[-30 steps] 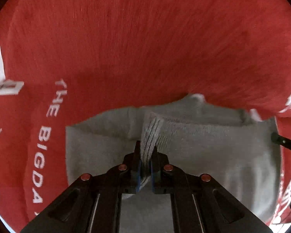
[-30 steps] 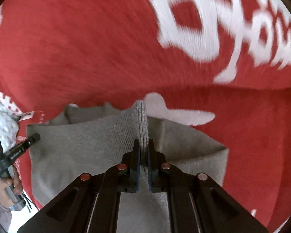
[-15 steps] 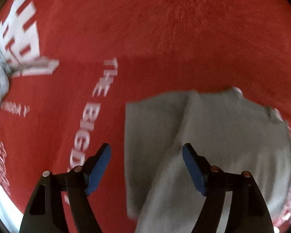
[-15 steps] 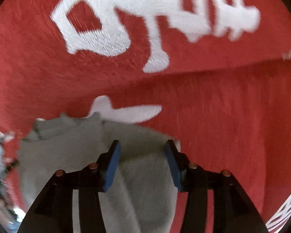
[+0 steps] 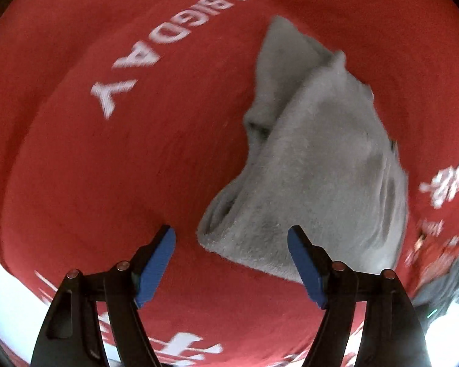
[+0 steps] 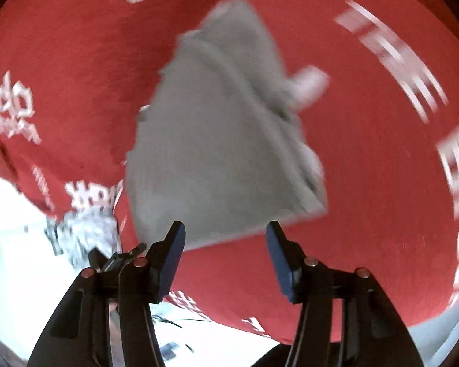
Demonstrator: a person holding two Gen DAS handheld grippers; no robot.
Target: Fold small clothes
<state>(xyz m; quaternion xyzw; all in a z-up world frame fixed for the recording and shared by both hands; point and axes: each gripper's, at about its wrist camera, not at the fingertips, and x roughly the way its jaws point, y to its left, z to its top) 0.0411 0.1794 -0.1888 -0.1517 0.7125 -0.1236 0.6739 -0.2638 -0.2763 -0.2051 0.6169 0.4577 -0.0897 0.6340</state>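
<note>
My left tool has its blue pads spread wide and holds nothing; my right tool is spread too, a little narrower, and is just as empty. I read that as the fold being let go on purpose: the grey garment lies on the red cloth that covers the worktop, with no pad touching it in either view.

The garment looks like a small knit piece doubled over on itself. In the left view a thick rolled edge faces my tool, with layers showing at its near corner, so I judge at least one fold is made. The same piece fills the middle of the right view, its near hem lying just ahead of the open pads, and a stepped edge down its right side shows the upper layer sitting short of the lower one. Both views are motion-blurred, so I cannot tell what kind of garment it is.

It sits on a plain stretch of the red cloth, between the white lettering, with room around it for another fold. With both tools open and level with its near edge, I could take the two near corners again. The loose, puffed layers may spring apart if I nudge them.

At the lower left of the right view a patterned pale cloth lies at the worktop's edge, perhaps the next item.
</note>
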